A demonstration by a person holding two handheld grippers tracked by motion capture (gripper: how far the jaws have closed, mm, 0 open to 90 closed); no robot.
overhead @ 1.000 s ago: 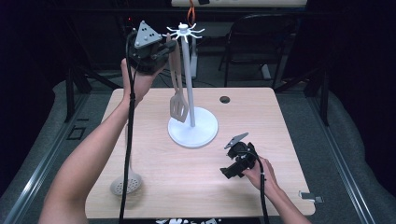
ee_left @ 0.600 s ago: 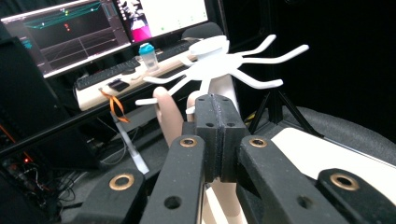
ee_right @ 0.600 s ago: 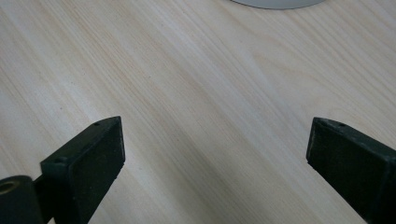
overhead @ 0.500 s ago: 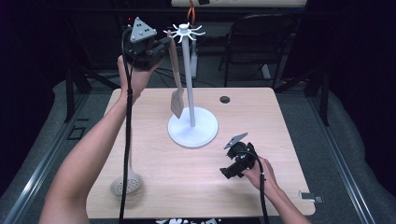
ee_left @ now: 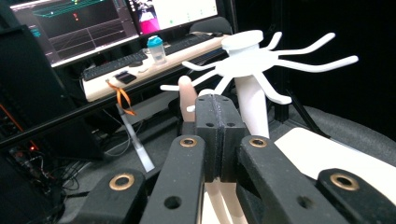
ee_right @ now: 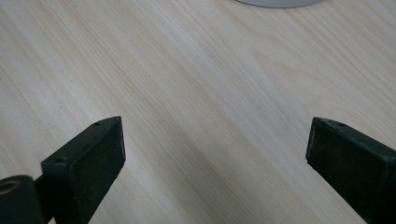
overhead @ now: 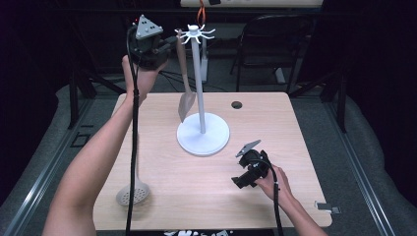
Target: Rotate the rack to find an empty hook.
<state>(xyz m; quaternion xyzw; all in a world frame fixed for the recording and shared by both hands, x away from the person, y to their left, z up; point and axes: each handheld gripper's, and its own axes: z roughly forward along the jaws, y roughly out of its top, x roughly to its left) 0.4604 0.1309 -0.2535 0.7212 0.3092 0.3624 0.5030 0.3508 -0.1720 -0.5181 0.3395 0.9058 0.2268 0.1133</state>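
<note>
The left gripper [overhead: 164,46] is clenched on the top of the handle of a long tan plastic spatula [overhead: 185,83]. It holds the spatula up high, just beside the spiky hooks at the top of the tall white rack [overhead: 201,93]. The spatula hangs almost straight down, blade low, above the round white base. The hooks are just to the gripper's right. The right gripper [overhead: 243,174] rests open on the pale wooden table [overhead: 295,128], far from the hooks.
</note>
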